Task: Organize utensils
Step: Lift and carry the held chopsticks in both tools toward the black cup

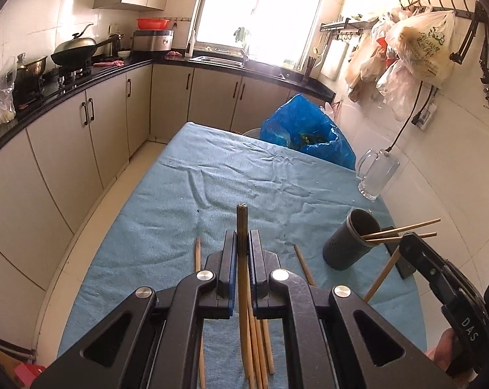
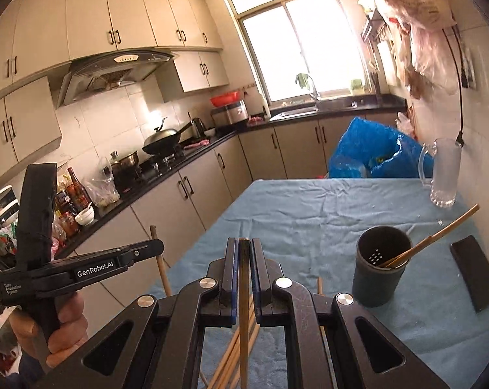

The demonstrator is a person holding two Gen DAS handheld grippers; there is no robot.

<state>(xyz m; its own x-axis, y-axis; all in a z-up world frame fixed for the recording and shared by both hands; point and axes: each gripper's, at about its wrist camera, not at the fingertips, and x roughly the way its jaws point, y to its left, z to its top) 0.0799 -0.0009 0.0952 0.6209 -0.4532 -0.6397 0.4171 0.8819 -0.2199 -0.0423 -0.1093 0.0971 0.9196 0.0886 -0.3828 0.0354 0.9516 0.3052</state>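
Observation:
My left gripper [image 1: 242, 238] is shut on a wooden chopstick [image 1: 242, 227], held upright above the blue tablecloth. My right gripper [image 2: 243, 246] is shut on another chopstick [image 2: 243, 291], also held upright. Several loose chopsticks [image 1: 260, 340] lie on the cloth under both grippers; they also show in the right wrist view [image 2: 234, 353]. A dark utensil holder [image 1: 349, 243] stands to the right with two chopsticks [image 1: 403, 228] leaning in it; it shows in the right wrist view [image 2: 380, 269] too. The right gripper [image 1: 445, 278] shows at the left view's right edge, and the left gripper [image 2: 91, 265] at the right view's left.
A table with a blue cloth [image 1: 244, 175] fills the middle. A glass mug [image 1: 375, 175] and a blue plastic bag [image 1: 309, 129] stand at its far right. A black phone [image 2: 474, 272] lies right of the holder. Kitchen counters [image 1: 82, 81] run along the left.

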